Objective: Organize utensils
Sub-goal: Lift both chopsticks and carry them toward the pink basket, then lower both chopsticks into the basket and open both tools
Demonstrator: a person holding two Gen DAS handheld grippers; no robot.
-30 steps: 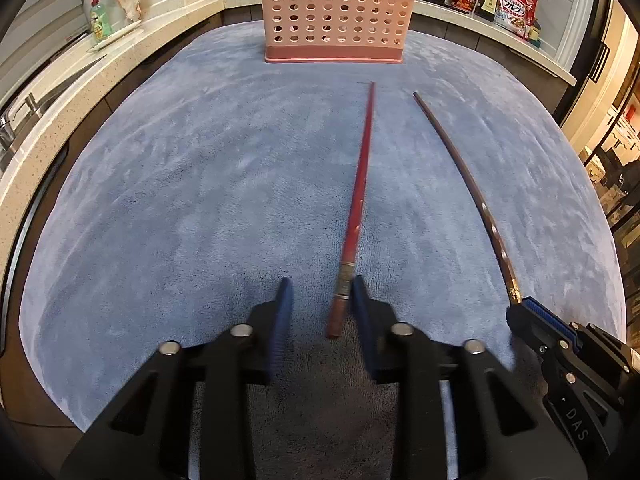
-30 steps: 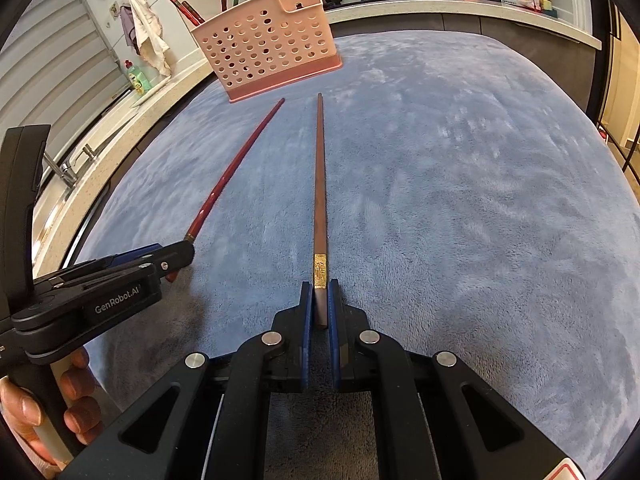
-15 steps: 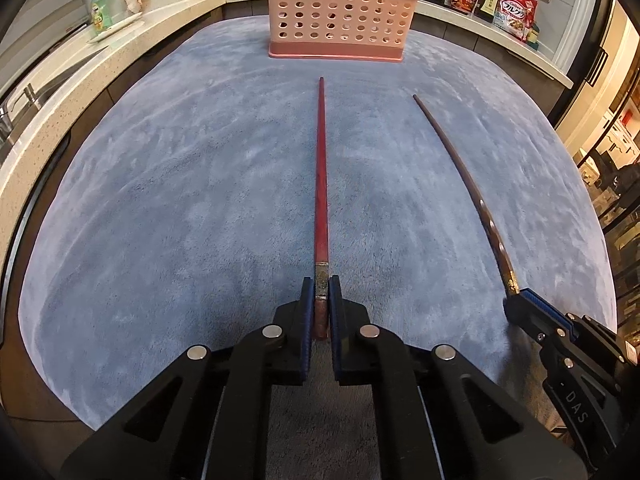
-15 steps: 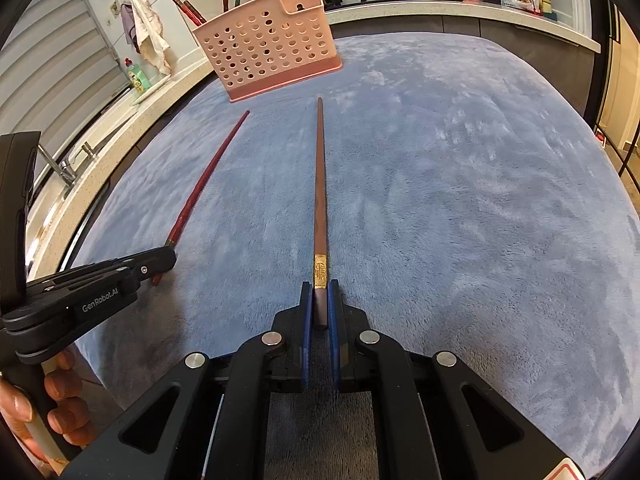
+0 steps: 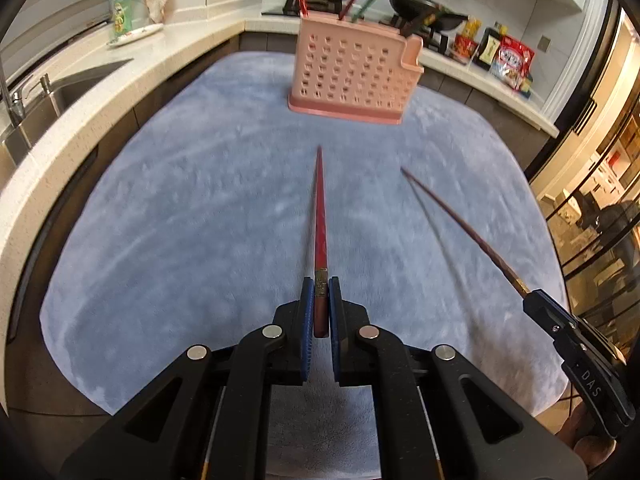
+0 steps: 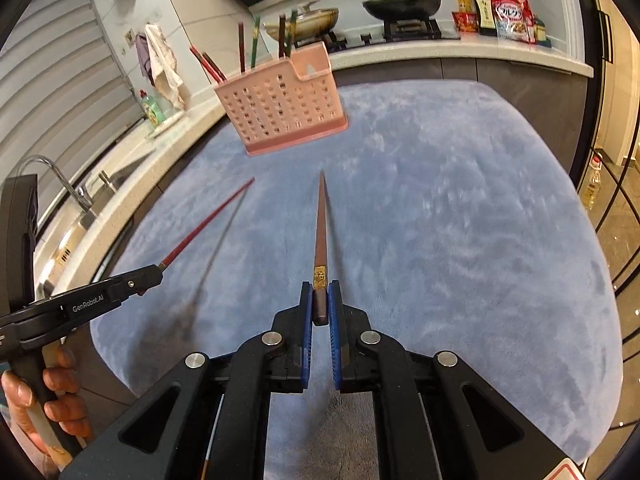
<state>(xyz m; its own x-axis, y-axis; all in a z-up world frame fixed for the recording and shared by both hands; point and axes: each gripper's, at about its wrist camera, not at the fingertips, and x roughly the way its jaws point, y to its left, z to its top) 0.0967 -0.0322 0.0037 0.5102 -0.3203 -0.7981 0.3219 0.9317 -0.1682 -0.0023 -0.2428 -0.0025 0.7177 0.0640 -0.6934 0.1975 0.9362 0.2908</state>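
Both chopsticks are being held off the blue mat (image 5: 168, 240), tips pointing toward the pink holder (image 5: 352, 76). The left gripper (image 5: 319, 308) is clamping the red chopstick (image 5: 320, 220) by its butt end; the right gripper (image 6: 319, 304) is pinching the brown chopstick (image 6: 320, 232) likewise. Several chopsticks are already standing in the holder, so the task looks mostly done; these two are awaiting insertion. The right wrist view is showing the person's left hand (image 6: 48, 396) and more of the sticks in the holder; the left view is showing the sink (image 5: 76, 80) beside the mat.
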